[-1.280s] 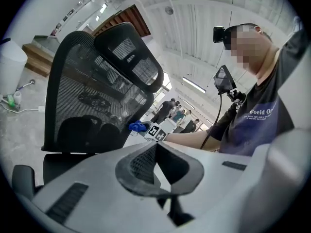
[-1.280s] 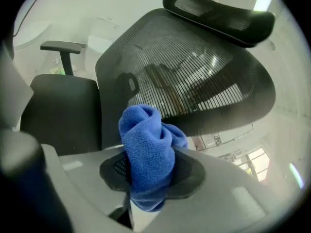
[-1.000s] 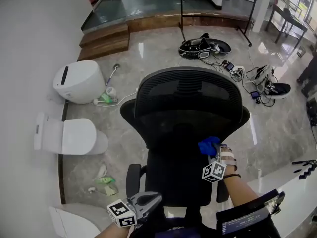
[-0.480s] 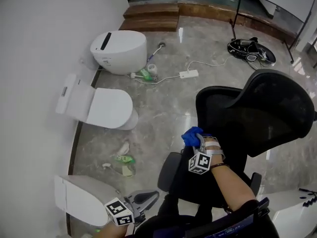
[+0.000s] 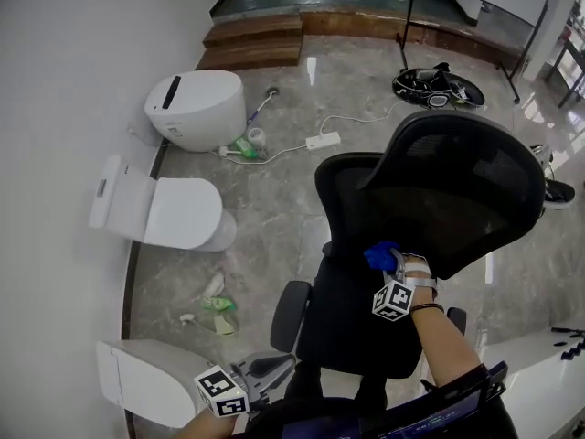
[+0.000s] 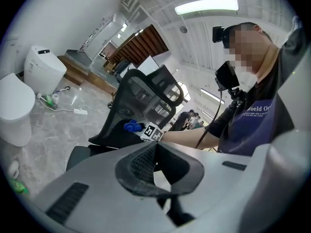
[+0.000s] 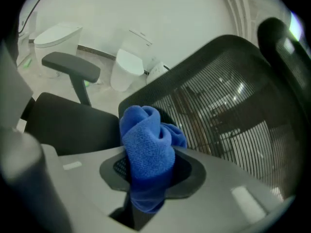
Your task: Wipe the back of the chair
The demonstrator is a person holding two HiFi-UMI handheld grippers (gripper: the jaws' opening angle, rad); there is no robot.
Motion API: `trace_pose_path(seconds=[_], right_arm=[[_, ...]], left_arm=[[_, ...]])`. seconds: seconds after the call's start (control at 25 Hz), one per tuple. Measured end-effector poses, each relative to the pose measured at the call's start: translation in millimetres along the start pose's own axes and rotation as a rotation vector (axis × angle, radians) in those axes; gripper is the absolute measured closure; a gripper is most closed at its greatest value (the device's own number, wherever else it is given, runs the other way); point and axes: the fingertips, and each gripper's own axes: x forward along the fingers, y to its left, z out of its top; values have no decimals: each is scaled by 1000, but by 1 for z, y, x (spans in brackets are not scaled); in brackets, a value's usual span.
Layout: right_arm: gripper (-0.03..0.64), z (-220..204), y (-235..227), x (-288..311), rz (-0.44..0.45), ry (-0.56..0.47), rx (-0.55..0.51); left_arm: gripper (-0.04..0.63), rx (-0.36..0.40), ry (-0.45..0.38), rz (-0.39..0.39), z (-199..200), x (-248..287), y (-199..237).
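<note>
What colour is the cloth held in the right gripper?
Blue. The cloth shows best in the right gripper view.

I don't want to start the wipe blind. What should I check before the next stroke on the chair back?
1. Grip: ok, the right gripper is shut on the cloth.
2. Target ahead: ok, the chair back stands right behind the cloth in the right gripper view.
3. Cloth touching the chair back: cannot tell.
4. Path: ok, the armrest sits off to one side.
5. Other hand: ok, the left gripper is shut on nothing and held low.
</note>
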Motion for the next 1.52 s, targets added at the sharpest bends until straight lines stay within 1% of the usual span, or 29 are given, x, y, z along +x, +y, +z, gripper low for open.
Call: trace_pose_path(seconds=[0.2, 0.32, 0.48, 0.56, 0.6, 0.68, 0.8, 0.88, 1.0, 1.08, 1.16, 1.24, 1.32, 1.4, 1.52], right_arm=[[494, -147, -18, -44, -43, 148, 90], [494, -218, -24, -68, -64, 223, 118], [494, -285, -25, -87, -88, 316, 169], [494, -291, -25, -93, -95, 317, 198], [494, -281, -24, -93, -93, 295, 195], [494, -239, -16, -86, -73, 220, 164], [494, -145, 6, -62, -19, 91, 101], [494, -77, 23, -41, 17, 15, 55], [494, 22, 49, -8, 61, -89, -22], [494, 79, 65, 10, 80, -146, -65], [494, 122, 77, 25, 94, -177, -93], [494, 148, 85, 39, 106, -178, -108], [494, 151, 86, 52, 109, -152, -112], [494, 134, 79, 60, 102, -110, -100], [494, 92, 65, 58, 91, -54, -86]], left_arm=[[592, 32, 59, -81, -10, 67, -55], [592, 53, 95, -137, -16, 100, -77], [592, 63, 122, -182, -26, 130, -97], [592, 58, 126, -180, -28, 135, -101], [592, 53, 125, -174, -28, 134, -100], [592, 46, 114, -157, -29, 125, -93], [592, 47, 84, -122, -30, 93, -73], [592, 32, 60, -78, -25, 66, -54], [592, 17, 31, -11, -22, 21, -13], [592, 8, 8, 38, -23, -9, 13], [592, -7, -11, 85, -25, -37, 33], [592, -33, -23, 127, -27, -61, 52], [592, -47, -32, 151, -27, -75, 68], [592, -46, -39, 163, -26, -79, 81], [592, -38, -39, 173, -23, -73, 95]])
